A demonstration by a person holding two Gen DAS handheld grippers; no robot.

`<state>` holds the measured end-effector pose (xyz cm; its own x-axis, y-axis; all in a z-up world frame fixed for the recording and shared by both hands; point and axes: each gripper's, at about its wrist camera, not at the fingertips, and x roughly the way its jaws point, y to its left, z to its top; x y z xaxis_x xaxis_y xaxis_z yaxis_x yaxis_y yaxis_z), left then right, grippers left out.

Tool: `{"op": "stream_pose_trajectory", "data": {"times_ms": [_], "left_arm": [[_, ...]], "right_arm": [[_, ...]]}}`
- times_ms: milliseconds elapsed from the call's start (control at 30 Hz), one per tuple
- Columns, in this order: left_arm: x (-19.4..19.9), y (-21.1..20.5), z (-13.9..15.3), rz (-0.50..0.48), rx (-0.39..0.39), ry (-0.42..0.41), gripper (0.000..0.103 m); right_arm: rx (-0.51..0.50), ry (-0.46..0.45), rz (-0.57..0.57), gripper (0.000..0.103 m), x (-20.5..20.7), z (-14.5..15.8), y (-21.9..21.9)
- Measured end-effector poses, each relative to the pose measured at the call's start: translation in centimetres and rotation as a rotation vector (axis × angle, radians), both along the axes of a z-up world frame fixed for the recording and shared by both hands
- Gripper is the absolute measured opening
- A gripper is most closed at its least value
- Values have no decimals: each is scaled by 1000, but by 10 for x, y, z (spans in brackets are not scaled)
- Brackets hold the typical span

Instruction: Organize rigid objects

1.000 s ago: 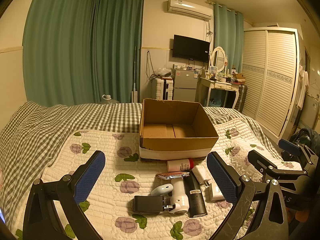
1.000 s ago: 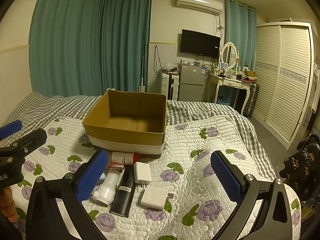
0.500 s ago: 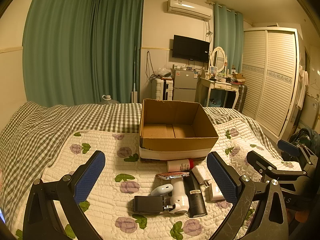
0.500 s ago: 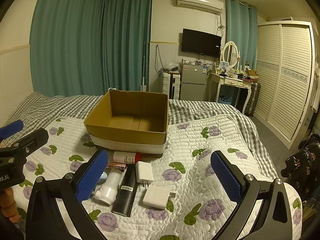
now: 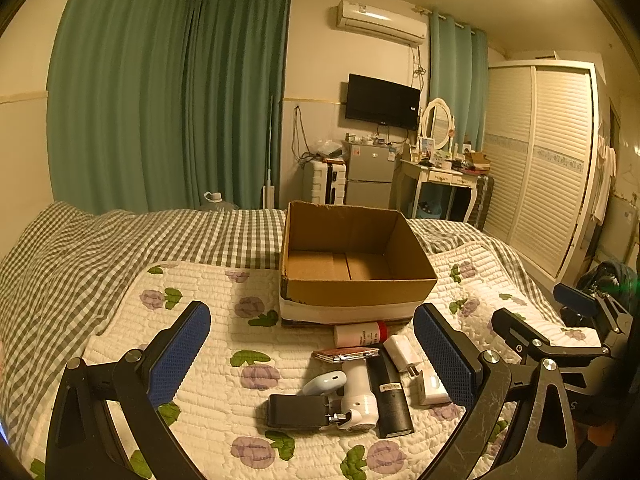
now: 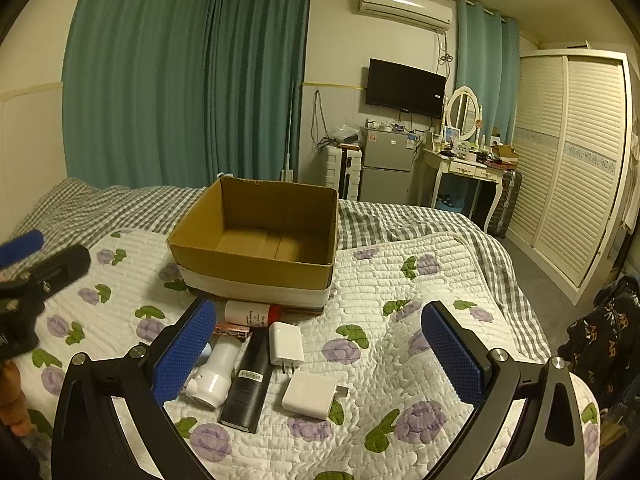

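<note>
An empty cardboard box (image 5: 352, 296) (image 6: 256, 266) sits on the floral quilt. In front of it lie a white bottle with a red cap (image 5: 360, 333) (image 6: 252, 313), a pink razor (image 5: 345, 354), a white device (image 5: 358, 396) (image 6: 216, 372), a black stick-shaped item (image 5: 390, 394) (image 6: 248, 380), a black adapter (image 5: 298, 411), a pale blue item (image 5: 325, 382), and two white chargers (image 6: 286, 343) (image 6: 310, 395). My left gripper (image 5: 311, 346) hovers open above the pile. My right gripper (image 6: 318, 346) is open too, over the chargers. Neither holds anything.
The bed's quilt (image 6: 400, 320) has free room right of the pile, with checked bedding (image 5: 100, 248) behind. Beyond the bed stand a fridge (image 5: 370, 178), a dressing table (image 6: 464, 168) and a louvred wardrobe (image 6: 572, 160). A dark bag (image 6: 608, 332) lies at the right edge.
The right gripper has edged slightly forward and left toward the pile. The left gripper has barely moved. Both stay open.
</note>
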<state>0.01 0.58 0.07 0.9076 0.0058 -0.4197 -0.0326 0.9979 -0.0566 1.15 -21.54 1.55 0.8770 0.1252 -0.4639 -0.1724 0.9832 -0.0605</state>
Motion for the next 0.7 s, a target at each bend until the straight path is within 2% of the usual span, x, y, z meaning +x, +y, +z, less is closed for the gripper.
{"op": "stream_pose_trajectory", "data": {"times_ms": [233,367,533,600,700], "left_arm": [[8,17,-15,47,1,38,103],[24,17,-48,40,24,147,103],[44,6,-106,49,106,326,102],[51,4,-122,58,134,376,101],[55,1,-131,54,143,396,101]], "right_arm": [[-30,52,30,103,14,-16,3],[-36,131,53,103,28,-41,5],[-37,209,72,103,40,-67,3],[-23,223,79,103,43,-71,1],[-4,242,92,103,47,-78,0]]}}
